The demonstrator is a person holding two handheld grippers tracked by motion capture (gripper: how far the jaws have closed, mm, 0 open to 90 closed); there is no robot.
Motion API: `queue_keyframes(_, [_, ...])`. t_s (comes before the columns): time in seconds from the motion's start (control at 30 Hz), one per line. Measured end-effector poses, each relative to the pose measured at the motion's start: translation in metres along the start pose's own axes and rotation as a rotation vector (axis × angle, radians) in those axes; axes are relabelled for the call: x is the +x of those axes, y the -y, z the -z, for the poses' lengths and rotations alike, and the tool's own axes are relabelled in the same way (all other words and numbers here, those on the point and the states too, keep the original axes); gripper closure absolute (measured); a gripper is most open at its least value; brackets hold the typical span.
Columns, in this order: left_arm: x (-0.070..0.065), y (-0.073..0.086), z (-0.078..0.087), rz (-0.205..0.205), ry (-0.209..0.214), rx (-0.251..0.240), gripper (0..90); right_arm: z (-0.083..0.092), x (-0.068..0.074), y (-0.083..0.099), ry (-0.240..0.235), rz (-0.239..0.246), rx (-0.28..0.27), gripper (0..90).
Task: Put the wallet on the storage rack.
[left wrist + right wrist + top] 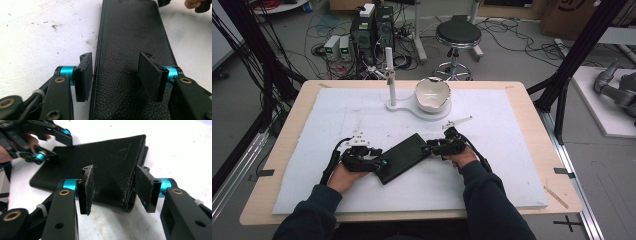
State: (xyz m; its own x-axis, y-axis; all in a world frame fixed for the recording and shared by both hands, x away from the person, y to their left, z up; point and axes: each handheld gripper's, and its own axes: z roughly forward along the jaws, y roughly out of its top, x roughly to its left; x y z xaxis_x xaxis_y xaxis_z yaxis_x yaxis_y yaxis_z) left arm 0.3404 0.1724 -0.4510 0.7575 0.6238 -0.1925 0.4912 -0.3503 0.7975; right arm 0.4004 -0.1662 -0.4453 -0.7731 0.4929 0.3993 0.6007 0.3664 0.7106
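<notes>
A big white mat (337,150) covers the table. A long black case (404,157) lies flat in the middle, slanting from near-left to far-right. The white bowl (432,93) behind looks empty. The left gripper (115,75) presses on one end. The right gripper (115,187) lifts the other end's flap between its jaws.

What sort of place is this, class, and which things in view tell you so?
Probably a robotics lab or workshop: computer towers stand on the floor among tangled cables, black frame struts flank the table, and a grey robot arm lies at the right.
</notes>
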Motion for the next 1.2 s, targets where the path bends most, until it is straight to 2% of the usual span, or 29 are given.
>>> queue_keyframes(0.13, [0.000,0.000,0.001,0.017,-0.006,0.002,43.4,-0.008,-0.002,0.003,0.036,-0.010,0.042,41.5])
queue_keyframes(0.17, [0.000,-0.001,0.003,0.056,-0.005,0.015,42.8,-0.009,-0.003,0.003,0.033,-0.011,0.039,41.1])
queue_keyframes(0.23, [-0.001,-0.003,0.010,0.047,-0.028,0.016,42.4,-0.008,-0.004,0.003,0.029,-0.020,0.041,40.3])
queue_keyframes(0.33, [0.000,-0.003,0.019,0.044,-0.026,0.005,46.1,-0.008,-0.005,0.003,0.025,-0.018,0.038,39.3])
queue_keyframes(0.47, [0.008,0.008,0.028,0.063,-0.061,0.040,49.1,-0.007,-0.005,0.003,0.034,-0.019,0.037,37.9])
queue_keyframes(0.53, [0.011,0.010,0.030,0.081,-0.055,0.033,49.4,-0.007,-0.005,0.003,0.045,-0.023,0.031,36.7])
queue_keyframes(0.63, [0.013,0.012,0.035,0.077,-0.055,0.038,51.9,-0.006,-0.006,0.003,0.045,-0.019,0.023,36.7])
queue_keyframes(0.73, [0.016,0.014,0.036,0.105,-0.037,0.038,52.4,-0.006,-0.005,0.002,0.044,-0.014,0.016,36.7])
queue_keyframes(0.83, [0.016,0.015,0.033,0.110,-0.019,0.037,57.7,-0.008,-0.006,0.003,0.046,-0.018,0.029,36.7])
queue_keyframes(0.9, [0.016,0.016,0.033,0.120,-0.011,0.035,60.5,-0.009,-0.005,0.003,0.034,-0.025,0.029,36.6])
queue_keyframes(0.97, [0.017,0.018,0.032,0.142,0.001,0.028,62.2,-0.011,-0.004,0.004,-0.003,-0.035,0.029,36.6])
queue_keyframes(1.0, [0.018,0.018,0.032,0.148,0.005,0.027,62.2,-0.012,-0.003,0.004,-0.023,-0.043,0.029,33.8])
queue_keyframes(1.07, [0.018,0.019,0.031,0.154,0.009,0.023,62.2,-0.012,-0.001,0.004,-0.013,-0.038,0.030,34.5])
queue_keyframes(1.2, [0.016,0.019,0.030,0.141,0.001,0.017,62.7,-0.010,-0.004,0.004,-0.022,-0.056,0.026,40.0])
